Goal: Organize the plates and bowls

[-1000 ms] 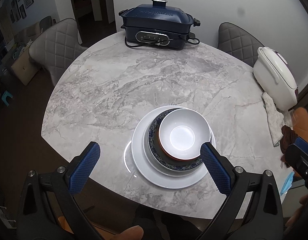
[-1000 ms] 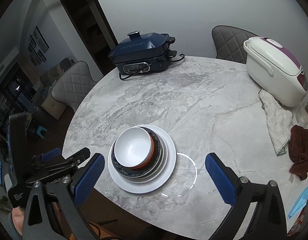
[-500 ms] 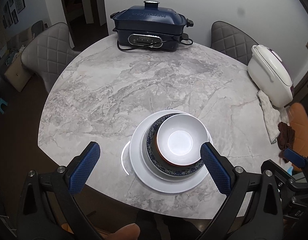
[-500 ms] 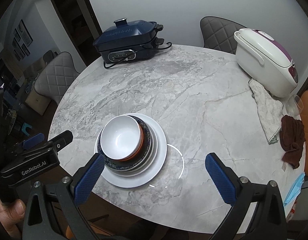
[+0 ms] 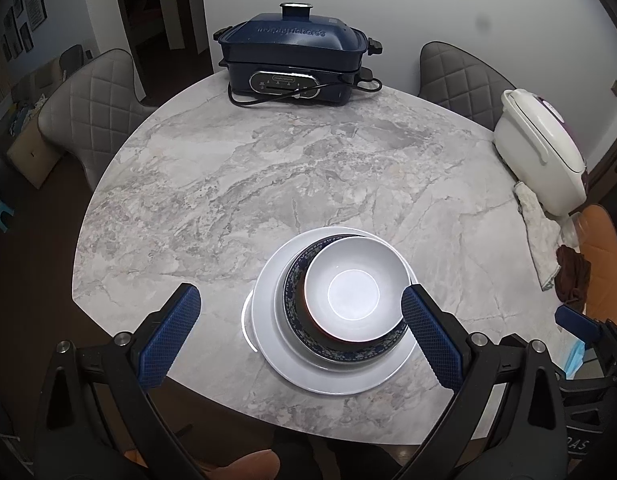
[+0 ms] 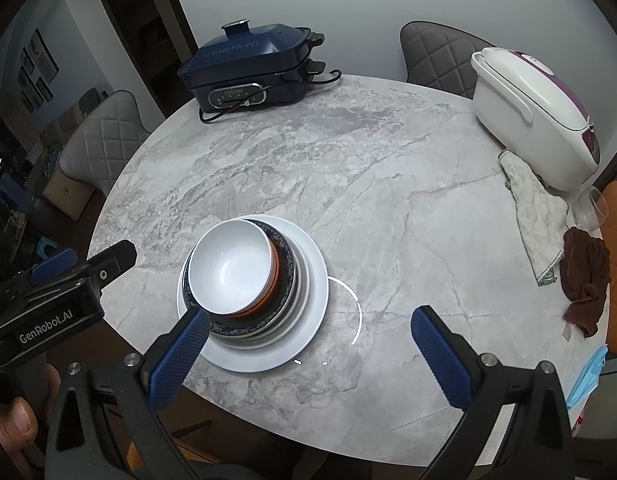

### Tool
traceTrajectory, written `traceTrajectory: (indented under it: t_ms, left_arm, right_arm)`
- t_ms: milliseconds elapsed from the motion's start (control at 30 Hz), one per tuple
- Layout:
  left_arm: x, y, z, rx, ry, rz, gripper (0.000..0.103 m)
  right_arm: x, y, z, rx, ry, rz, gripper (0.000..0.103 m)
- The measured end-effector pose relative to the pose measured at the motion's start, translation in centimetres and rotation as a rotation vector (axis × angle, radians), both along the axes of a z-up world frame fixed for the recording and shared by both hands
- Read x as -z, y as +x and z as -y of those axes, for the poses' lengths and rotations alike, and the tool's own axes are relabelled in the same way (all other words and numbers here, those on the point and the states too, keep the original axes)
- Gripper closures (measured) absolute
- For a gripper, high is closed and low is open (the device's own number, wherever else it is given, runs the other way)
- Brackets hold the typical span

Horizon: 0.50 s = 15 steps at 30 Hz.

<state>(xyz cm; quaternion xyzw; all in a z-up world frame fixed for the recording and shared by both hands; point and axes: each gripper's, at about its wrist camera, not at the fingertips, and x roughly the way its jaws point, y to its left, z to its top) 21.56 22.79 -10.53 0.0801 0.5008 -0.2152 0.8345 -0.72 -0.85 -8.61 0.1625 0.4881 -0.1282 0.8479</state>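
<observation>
Both the left gripper (image 5: 296,330) and right gripper (image 6: 308,354) hover wide apart and empty above the marble counter (image 5: 236,184), near whose front edge a white bowl (image 5: 354,288) sits nested in a blue-patterned bowl (image 5: 296,312) on a white plate (image 5: 268,332).

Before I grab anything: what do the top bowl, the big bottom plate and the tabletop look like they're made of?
Top bowl: likely glazed ceramic, glossy white inside, orange-red outside. Bottom plate: probably white glazed ceramic, smooth sheen. Tabletop: grey-veined marble or a stone-look slab, polished enough to reflect a ring light.
</observation>
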Motion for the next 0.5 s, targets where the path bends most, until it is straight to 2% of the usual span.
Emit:
traceTrajectory:
  t_ms: [500]
  left_arm:
    - [0.29, 0.41, 0.31, -0.006, 0.008, -0.002, 0.002]
  right_arm:
    - [0.33, 0.31, 0.12, -0.010, 0.002, -0.007, 0.000]
